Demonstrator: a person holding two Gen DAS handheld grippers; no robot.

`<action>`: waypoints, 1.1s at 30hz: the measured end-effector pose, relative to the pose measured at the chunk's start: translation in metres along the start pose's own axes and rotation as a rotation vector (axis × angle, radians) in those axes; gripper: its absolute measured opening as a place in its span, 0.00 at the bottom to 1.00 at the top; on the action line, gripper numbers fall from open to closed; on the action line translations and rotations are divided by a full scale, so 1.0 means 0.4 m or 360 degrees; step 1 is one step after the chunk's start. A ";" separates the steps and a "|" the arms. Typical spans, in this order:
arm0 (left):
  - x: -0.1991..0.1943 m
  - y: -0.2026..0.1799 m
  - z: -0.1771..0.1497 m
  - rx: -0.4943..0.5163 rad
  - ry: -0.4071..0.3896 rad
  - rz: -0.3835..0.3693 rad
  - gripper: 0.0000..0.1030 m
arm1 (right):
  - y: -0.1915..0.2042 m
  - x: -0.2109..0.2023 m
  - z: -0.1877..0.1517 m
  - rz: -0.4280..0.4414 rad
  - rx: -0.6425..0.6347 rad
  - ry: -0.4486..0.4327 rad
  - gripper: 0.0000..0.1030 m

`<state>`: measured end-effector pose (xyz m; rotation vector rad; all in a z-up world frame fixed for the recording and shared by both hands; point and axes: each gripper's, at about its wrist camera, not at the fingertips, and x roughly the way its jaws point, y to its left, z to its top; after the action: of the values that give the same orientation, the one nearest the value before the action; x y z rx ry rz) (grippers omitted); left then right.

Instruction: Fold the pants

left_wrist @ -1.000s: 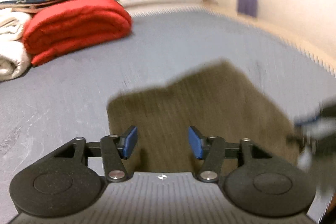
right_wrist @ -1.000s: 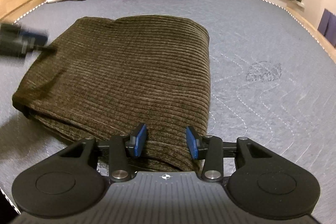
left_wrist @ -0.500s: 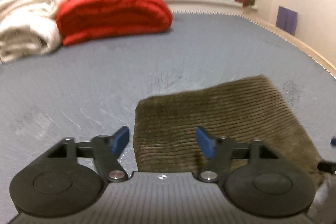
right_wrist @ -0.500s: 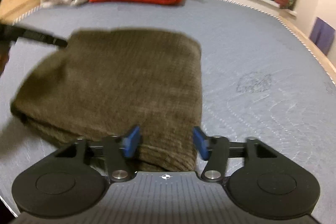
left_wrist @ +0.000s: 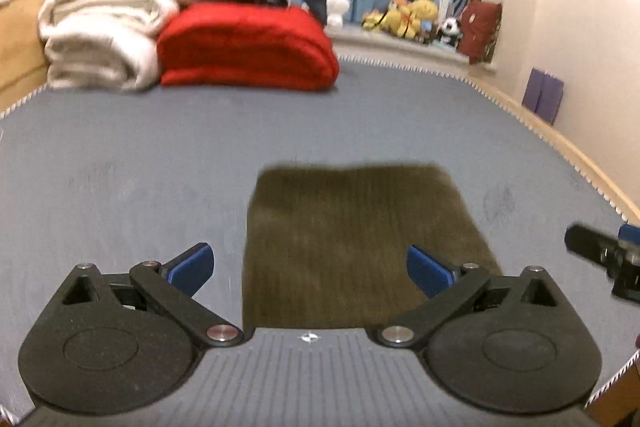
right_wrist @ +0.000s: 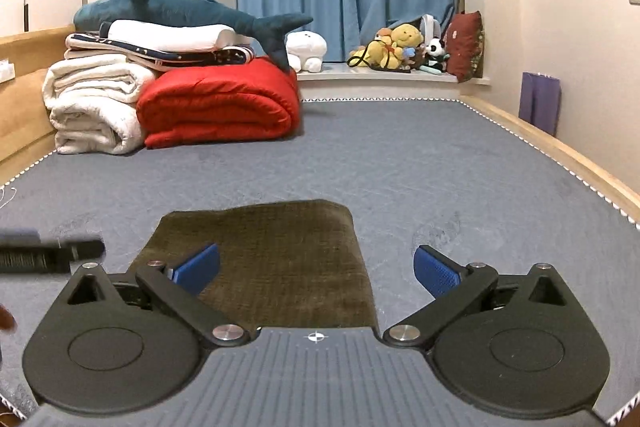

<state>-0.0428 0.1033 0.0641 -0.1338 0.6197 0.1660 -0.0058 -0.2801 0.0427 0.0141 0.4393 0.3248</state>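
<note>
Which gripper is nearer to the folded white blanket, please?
Left. The left gripper hovers over the pants' edge on the white blanket's side; the right gripper hovers over their far edge. Both jaws just opened, empty.

The folded pants are laid near on the bed. Far left, rolled blankets are piled, with a toy shark on top. Soft toys are lined up far behind.
</note>
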 end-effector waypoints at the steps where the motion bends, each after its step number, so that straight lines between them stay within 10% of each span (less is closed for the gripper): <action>1: 0.005 -0.003 -0.018 0.0004 0.0021 0.0012 1.00 | -0.003 0.004 -0.014 -0.0004 0.0010 0.0014 0.99; 15: 0.134 0.021 -0.077 -0.0049 0.0337 0.0085 1.00 | 0.000 0.116 -0.137 -0.0115 0.0014 0.0339 0.99; 33: 0.141 -0.024 -0.098 0.0077 0.0320 0.0058 1.00 | -0.021 0.139 -0.136 -0.0150 0.0102 0.0410 0.99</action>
<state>-0.0178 0.0936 0.0003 -0.0932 0.8261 0.1737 0.0215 -0.2739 -0.0304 0.0138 0.7033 0.2200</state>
